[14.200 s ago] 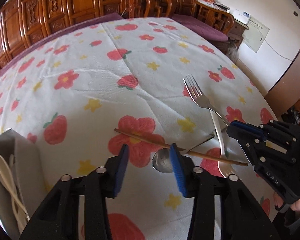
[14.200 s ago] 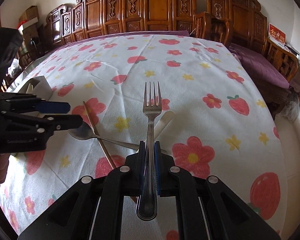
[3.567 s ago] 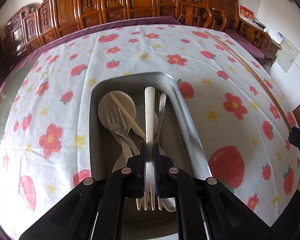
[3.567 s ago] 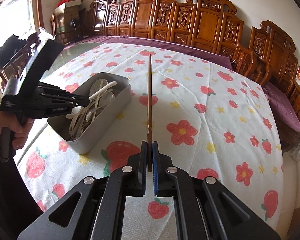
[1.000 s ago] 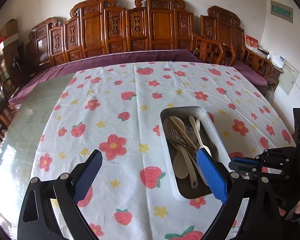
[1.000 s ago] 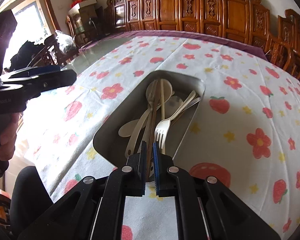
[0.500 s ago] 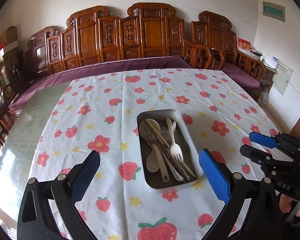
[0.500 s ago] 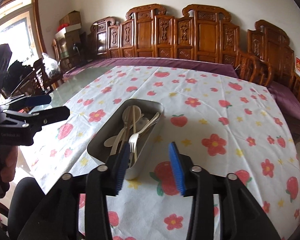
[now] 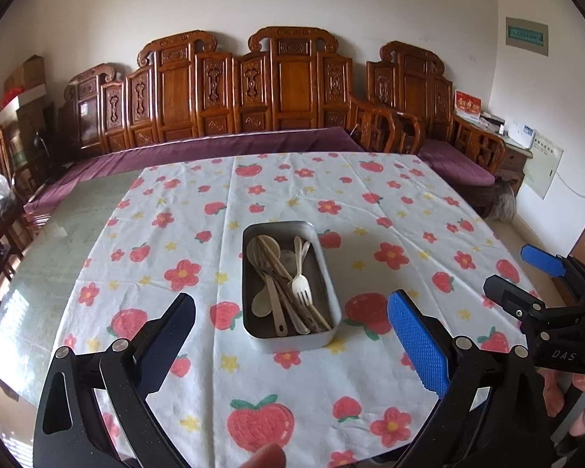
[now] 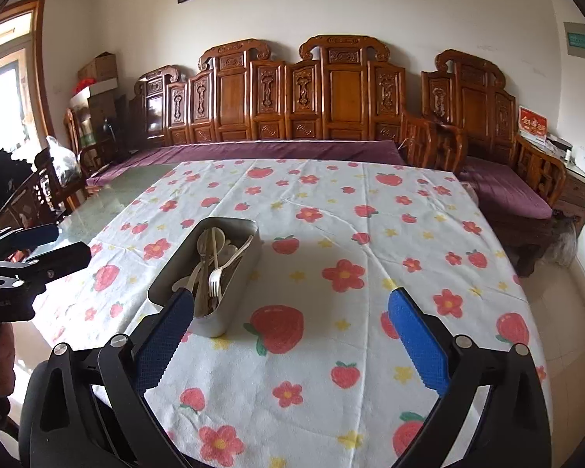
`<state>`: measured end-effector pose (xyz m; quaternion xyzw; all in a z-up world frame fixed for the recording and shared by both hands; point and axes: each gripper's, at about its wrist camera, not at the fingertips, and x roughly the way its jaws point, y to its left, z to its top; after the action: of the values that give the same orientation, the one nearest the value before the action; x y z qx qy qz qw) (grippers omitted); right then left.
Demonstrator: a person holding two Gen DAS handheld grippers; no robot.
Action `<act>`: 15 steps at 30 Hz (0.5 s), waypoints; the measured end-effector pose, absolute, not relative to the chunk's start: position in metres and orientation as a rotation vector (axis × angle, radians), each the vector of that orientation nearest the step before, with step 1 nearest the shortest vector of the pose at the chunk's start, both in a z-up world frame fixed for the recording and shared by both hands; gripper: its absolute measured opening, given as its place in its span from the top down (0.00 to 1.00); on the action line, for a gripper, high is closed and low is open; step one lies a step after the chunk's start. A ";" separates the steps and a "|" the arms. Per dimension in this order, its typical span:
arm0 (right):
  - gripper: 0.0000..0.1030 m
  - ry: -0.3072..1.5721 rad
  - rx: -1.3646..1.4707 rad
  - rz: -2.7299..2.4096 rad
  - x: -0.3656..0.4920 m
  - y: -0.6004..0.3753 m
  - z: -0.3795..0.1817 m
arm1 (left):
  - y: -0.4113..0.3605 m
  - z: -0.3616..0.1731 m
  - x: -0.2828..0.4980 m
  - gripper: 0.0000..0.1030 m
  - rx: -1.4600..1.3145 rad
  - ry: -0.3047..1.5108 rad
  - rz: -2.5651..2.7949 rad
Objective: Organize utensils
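Observation:
A grey metal tray sits on the flowered tablecloth and holds several utensils: spoons, a white fork and brown chopsticks. The tray also shows in the right wrist view, left of centre. My left gripper is open and empty, held back from the tray above the table's near edge. My right gripper is open and empty too, to the right of the tray. Each gripper shows in the other's view, the right one and the left one.
A carved wooden bench with a purple cushion runs behind the table, and more seating stands at the right. Bare glass tabletop lies left of the cloth. Chairs and bags stand at far left.
Both grippers have drawn back and up from the tray. The right one, shut on a chopstick a second ago, has opened wide, and the chopstick lies in the tray.

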<state>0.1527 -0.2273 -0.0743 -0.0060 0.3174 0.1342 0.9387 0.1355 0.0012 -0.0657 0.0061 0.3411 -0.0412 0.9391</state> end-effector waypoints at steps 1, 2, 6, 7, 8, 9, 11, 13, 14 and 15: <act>0.03 0.641 -0.010 0.271 0.149 -0.230 -0.071 | -0.001 -0.062 0.132 0.07 0.013 0.691 -0.083; 0.02 0.632 -0.007 0.266 0.144 -0.232 -0.066 | -0.004 -0.057 0.127 0.07 0.013 0.680 -0.088; 0.03 0.592 0.001 0.260 0.128 -0.239 -0.048 | -0.013 -0.037 0.113 0.07 0.018 0.627 -0.106; 0.03 0.578 0.000 0.258 0.124 -0.240 -0.043 | -0.016 -0.032 0.109 0.07 0.021 0.615 -0.105; 0.03 0.569 -0.002 0.256 0.122 -0.240 -0.039 | -0.018 -0.026 0.107 0.07 0.024 0.604 -0.105; 0.03 0.558 -0.004 0.254 0.120 -0.240 -0.034 | -0.020 -0.021 0.104 0.07 0.026 0.593 -0.106; 0.03 0.536 -0.006 0.250 0.113 -0.241 -0.024 | -0.024 -0.009 0.096 0.07 0.029 0.564 -0.102; 0.03 0.517 -0.003 0.247 0.108 -0.242 -0.015 | -0.026 0.001 0.089 0.07 0.023 0.544 -0.106; 0.03 0.509 -0.001 0.246 0.106 -0.243 -0.011 | -0.026 0.004 0.087 0.07 0.021 0.538 -0.107; 0.03 0.499 -0.001 0.243 0.104 -0.244 -0.006 | -0.027 0.009 0.084 0.07 0.017 0.527 -0.105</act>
<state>0.1042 -0.2438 -0.0062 -0.0005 0.2461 0.1200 0.9618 0.0840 -0.0267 0.0090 0.0084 0.2602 -0.0519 0.9641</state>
